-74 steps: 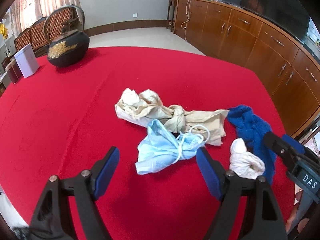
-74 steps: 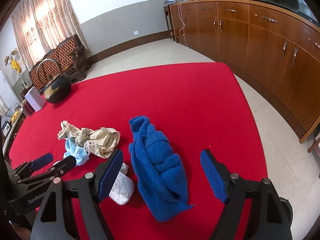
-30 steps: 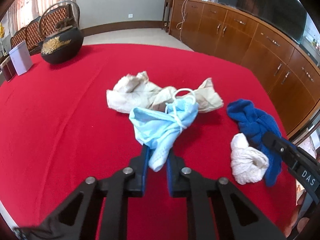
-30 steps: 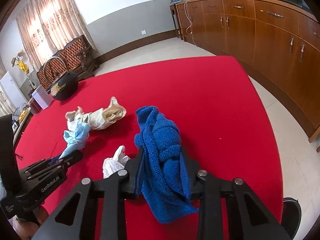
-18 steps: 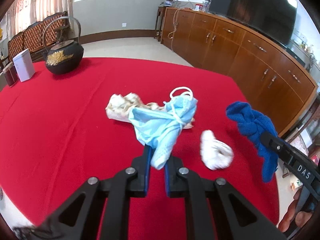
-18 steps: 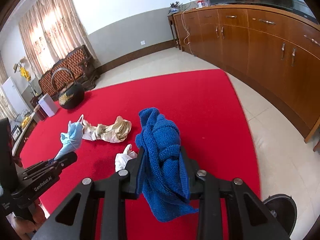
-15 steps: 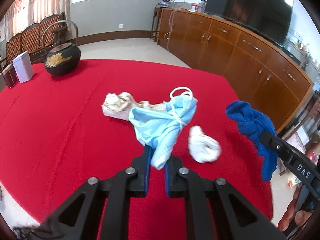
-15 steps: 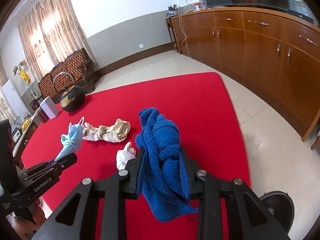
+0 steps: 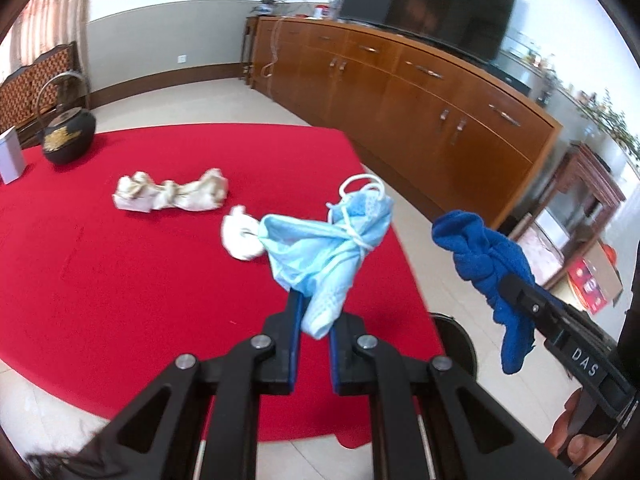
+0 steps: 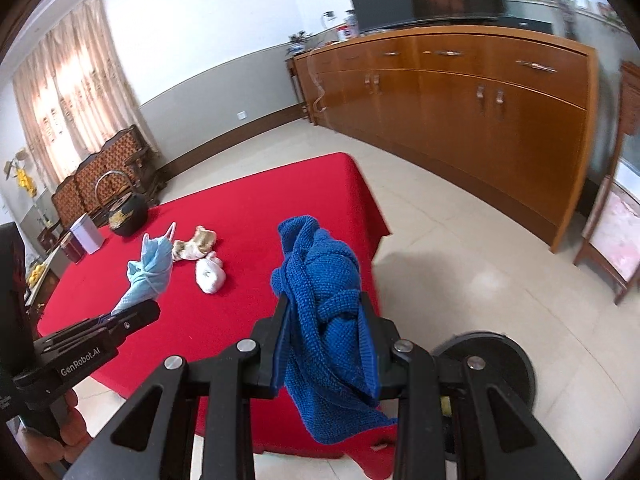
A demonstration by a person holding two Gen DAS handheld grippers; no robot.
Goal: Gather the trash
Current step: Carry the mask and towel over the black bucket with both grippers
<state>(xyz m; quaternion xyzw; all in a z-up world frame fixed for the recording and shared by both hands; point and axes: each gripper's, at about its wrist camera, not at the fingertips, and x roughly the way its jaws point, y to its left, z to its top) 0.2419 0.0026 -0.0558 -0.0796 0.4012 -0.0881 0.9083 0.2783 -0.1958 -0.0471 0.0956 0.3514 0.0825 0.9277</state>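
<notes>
My left gripper point(image 9: 314, 312) is shut on a crumpled light blue face mask point(image 9: 328, 248), lifted above the near right corner of the red table point(image 9: 120, 280). The mask point(image 10: 148, 270) also shows in the right wrist view. My right gripper point(image 10: 324, 316) is shut on a knotted blue knit cloth point(image 10: 320, 304), held in the air past the table's edge; the cloth point(image 9: 480, 256) also hangs at the right of the left wrist view. A white wad point(image 9: 240, 236) and a beige crumpled rag point(image 9: 172, 192) lie on the table.
A black round bin point(image 10: 492, 364) stands on the tiled floor beside the table corner, partly behind my fingers. A black iron kettle point(image 9: 68, 132) and a white box point(image 9: 10, 156) sit at the table's far left. Long wooden cabinets point(image 9: 420, 92) line the wall.
Both grippers closed on their items, then lifted them off the table and carried them right toward the table's corner, so the floor and bin came into view. The white wad and rag stayed put.
</notes>
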